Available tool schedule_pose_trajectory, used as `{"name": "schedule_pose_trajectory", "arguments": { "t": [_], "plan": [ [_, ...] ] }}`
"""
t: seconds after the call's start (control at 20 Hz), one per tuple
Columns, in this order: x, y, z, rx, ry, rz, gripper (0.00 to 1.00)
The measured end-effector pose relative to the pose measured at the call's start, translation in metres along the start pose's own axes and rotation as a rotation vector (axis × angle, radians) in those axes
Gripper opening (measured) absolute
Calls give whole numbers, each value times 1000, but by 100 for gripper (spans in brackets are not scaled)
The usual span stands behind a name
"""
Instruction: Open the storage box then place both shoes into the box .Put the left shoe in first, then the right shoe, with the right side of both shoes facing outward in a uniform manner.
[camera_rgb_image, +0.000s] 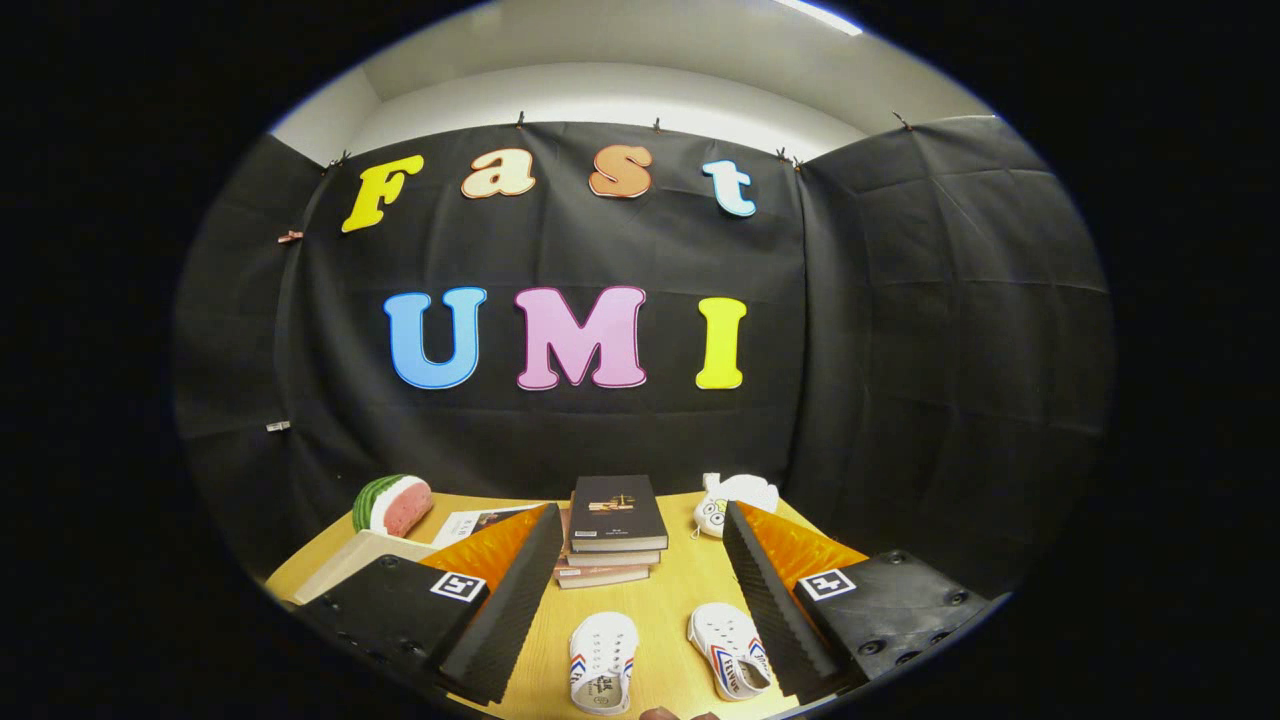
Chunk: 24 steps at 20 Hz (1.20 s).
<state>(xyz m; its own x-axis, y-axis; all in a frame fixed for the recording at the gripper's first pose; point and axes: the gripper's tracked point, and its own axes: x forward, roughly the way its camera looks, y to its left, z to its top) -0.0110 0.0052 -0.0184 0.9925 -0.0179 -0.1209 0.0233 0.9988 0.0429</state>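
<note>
tool (630, 590) fingers wide apart, empty

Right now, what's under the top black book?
More books, stacked on the table beyond the open gripper. Their edges show beneath the black book; their covers are hidden, so titles and the exact count stay unclear.

Black cloth walls (900, 330) enclose a wooden table (660, 610) under a ceiling light (820, 15).

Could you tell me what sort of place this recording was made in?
It looks like a staged recording booth, not a home: black cloth walls enclose a wooden table set with props, namely two small white shoes between the open tool's fingers, a stack of books and a watermelon-slice toy beyond.
</note>
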Motion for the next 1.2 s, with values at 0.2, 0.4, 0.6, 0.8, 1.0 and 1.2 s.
{"name": "schedule_pose_trajectory", "arguments": {
  "t": [0.2, 0.4, 0.6, 0.8, 1.0, 1.2],
  "plan": [
    [11, 14, -16, 41, 76, 58, 98],
    [24, 35, -41, 130, 202, 147, 98],
    [37, 55, -74, 202, 334, 232, 98],
    [39, 86, -123, 315, 530, 342, 99],
    [24, 117, -173, 440, 749, 446, 99],
    [11, 143, -209, 537, 918, 536, 99]
  ]
}}
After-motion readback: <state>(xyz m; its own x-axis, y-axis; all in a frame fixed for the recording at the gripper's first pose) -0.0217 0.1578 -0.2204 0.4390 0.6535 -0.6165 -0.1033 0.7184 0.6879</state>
